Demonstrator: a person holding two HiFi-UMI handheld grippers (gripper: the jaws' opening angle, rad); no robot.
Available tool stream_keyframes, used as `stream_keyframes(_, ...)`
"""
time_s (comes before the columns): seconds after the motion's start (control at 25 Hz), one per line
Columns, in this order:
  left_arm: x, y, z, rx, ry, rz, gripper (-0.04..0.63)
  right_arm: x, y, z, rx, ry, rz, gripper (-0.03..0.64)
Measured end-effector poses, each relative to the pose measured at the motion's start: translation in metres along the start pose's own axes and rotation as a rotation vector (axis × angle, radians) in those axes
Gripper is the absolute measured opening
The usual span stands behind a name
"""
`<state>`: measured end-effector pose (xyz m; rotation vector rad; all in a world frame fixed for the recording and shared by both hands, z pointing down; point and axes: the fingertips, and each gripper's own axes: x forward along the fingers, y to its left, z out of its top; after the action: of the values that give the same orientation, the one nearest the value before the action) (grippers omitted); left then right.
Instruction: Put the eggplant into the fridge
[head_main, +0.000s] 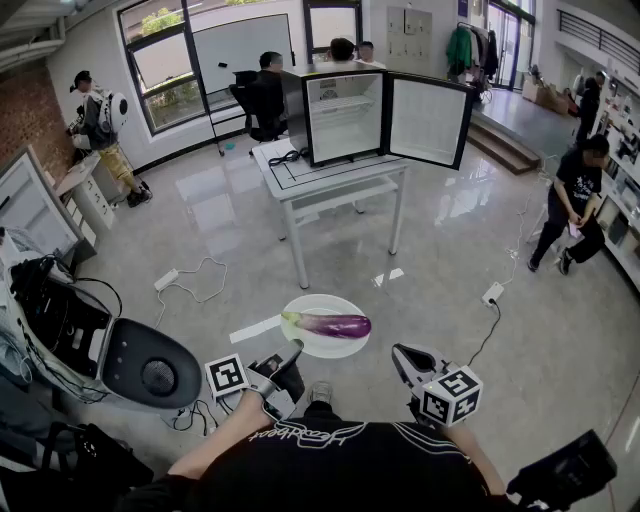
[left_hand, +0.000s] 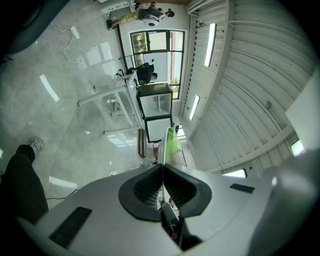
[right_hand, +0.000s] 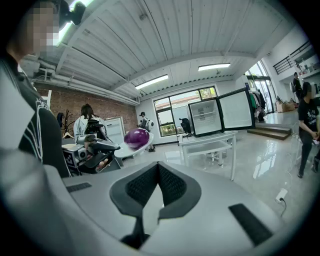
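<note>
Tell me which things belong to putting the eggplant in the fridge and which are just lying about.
Job: long purple eggplant; round white plate under it, clamped in left gripper; open black mini fridge on white table.
Lying about: white power strip; white floor tape.

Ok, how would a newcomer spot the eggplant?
In front of the white table carrying the open fridge, a white plate sits in the left claw. The eggplant lies across it: long, glossy purple, green stem, the only vegetable.
</note>
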<state>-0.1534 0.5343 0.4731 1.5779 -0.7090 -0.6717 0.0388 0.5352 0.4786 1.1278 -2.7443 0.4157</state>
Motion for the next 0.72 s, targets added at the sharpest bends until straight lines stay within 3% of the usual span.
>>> stream_keyframes(0.72,-0.0006,0.0021,-0.0008,-0.031,0.010,-0.017,0.017,-0.0081,-0.0075,-0.0022,0.000,0.014,-0.066,0.005)
